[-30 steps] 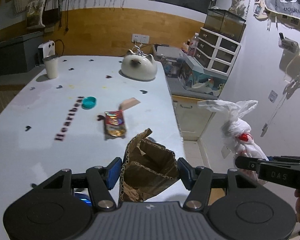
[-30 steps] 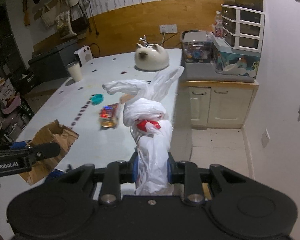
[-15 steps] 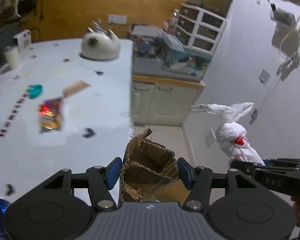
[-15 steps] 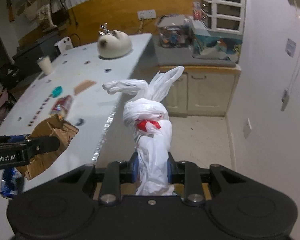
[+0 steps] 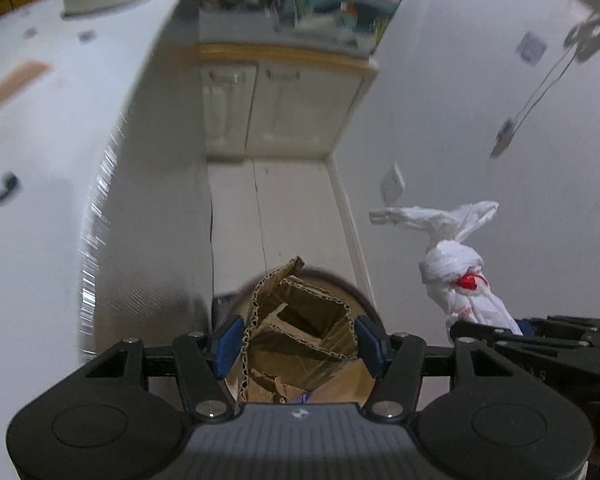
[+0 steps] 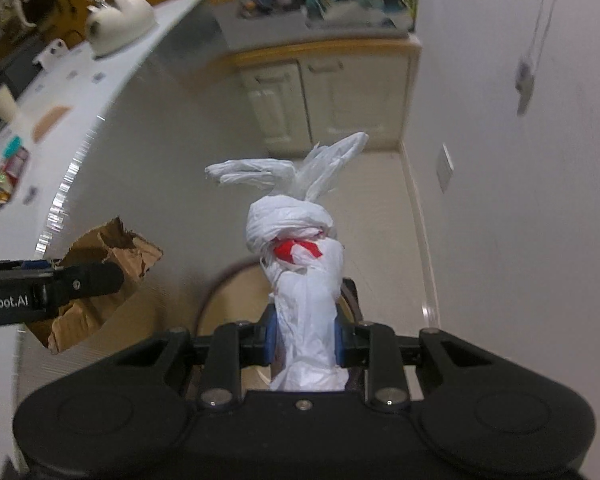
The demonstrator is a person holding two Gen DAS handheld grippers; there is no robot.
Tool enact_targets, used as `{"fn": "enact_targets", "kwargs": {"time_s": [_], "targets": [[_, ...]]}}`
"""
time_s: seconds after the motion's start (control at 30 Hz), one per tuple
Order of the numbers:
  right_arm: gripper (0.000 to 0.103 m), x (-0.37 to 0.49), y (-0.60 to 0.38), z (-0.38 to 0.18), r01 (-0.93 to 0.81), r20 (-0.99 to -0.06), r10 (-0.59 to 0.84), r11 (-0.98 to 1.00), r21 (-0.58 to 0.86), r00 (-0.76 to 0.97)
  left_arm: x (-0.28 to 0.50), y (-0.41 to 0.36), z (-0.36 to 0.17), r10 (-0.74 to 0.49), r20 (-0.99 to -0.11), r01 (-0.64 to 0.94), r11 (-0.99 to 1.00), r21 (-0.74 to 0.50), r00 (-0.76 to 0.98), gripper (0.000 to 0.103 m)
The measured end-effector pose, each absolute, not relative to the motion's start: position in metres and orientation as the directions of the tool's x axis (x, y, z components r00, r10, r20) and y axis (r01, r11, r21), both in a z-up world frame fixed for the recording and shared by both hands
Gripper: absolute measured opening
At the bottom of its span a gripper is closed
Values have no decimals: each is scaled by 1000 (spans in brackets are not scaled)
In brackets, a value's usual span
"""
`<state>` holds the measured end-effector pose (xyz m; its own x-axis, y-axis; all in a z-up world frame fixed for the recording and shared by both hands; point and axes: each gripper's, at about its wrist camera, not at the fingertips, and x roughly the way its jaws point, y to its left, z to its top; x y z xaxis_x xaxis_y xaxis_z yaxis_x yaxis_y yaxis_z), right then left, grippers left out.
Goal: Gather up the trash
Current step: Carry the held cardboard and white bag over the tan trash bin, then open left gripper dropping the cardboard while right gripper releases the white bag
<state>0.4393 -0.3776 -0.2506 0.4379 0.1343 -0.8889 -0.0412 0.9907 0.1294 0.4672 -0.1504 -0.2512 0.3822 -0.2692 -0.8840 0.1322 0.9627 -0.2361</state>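
My left gripper is shut on a torn brown cardboard box and holds it over a round dark-rimmed bin on the floor. The box also shows in the right wrist view. My right gripper is shut on a knotted white plastic bag with a red patch, above the same bin. The bag shows at the right of the left wrist view. A snack wrapper and a teal lid lie on the white table.
The table's edge runs along the left. A cream cabinet stands ahead with cluttered boxes on top. A white wall with a socket is on the right. A cat-shaped teapot and a cup stand on the table.
Both grippers have swung right off the table and tilted down toward the floor, still holding the box and the bag. The round bin has come into view beneath them.
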Motion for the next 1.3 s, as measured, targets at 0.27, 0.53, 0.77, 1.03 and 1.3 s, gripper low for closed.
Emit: {"fn": "enact_targets", "kwargs": {"time_s": [0.27,0.53,0.77,1.03,1.3], "targets": [[28,471,-377,-337,-139,-943,209,974,178,258,489,-164,-324,-259,-932,102,965,-240,253,61],[28,507,-353,-441,-296,-971,225,935,193,78,502,-168,-375,-236,-955,85,971,-224,179,61],[28,535,-333,-497,-369,-979,200,913,175,29,504,-170,-394,-228,-963,71,973,-220,145,61],[34,548,-325,-517,-359,-981,187,920,153,59,515,-179,-417,-225,-965,88,973,-214,137,61],[44,549,-339,-509,-296,-970,237,932,211,57,513,-182,-435,-211,-970,98,975,-200,119,61]]}}
